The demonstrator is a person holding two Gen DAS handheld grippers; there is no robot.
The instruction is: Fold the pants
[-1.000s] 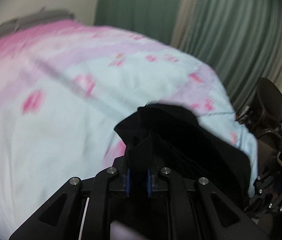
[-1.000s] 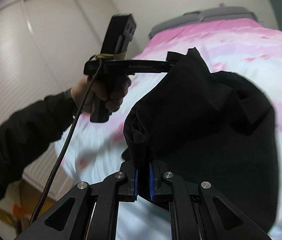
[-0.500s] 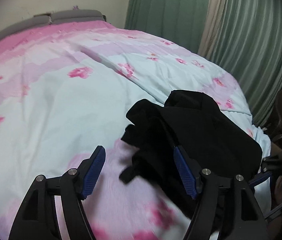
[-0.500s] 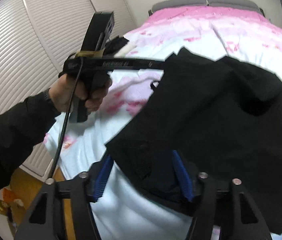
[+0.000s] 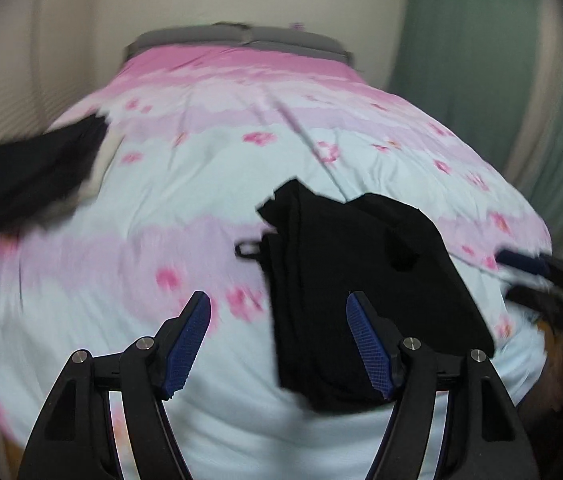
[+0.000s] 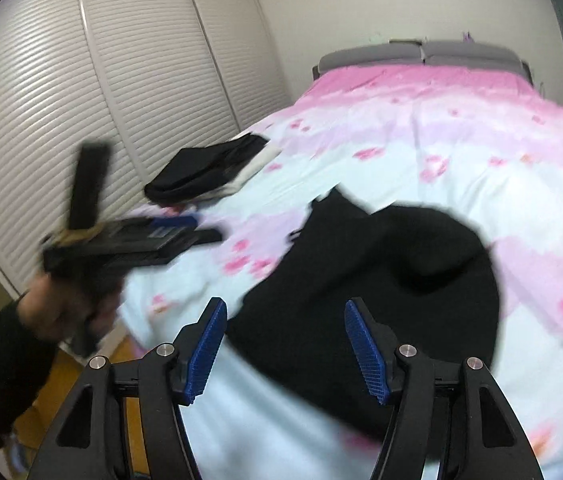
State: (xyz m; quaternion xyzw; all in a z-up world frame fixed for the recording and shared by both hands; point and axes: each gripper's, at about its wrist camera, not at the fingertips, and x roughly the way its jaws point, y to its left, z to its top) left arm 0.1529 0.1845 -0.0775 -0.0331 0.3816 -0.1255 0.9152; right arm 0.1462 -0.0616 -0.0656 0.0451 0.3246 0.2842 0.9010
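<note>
Pants: black pants (image 5: 361,280) lie loosely bunched on the bed (image 5: 201,168), near its foot edge; not yet a neat fold.
Left hand-held gripper (image 5: 277,344): jaws spread wide, holding nothing, above the pants' left edge.
Right hand-held gripper (image 6: 285,348): jaws apart, empty, over the near hem.
Judgement: both are free, probably to pick fresh grip points.
Side pile: 1 stack of folded clothes (image 6: 209,172) sits well apart, likely finished items.

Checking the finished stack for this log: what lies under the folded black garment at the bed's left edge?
Under the folded black garment a white folded item sticks out along its side, both resting on the pink-and-blue bedspread. Whether more pieces lie beneath is covered; blur hides detail.
</note>
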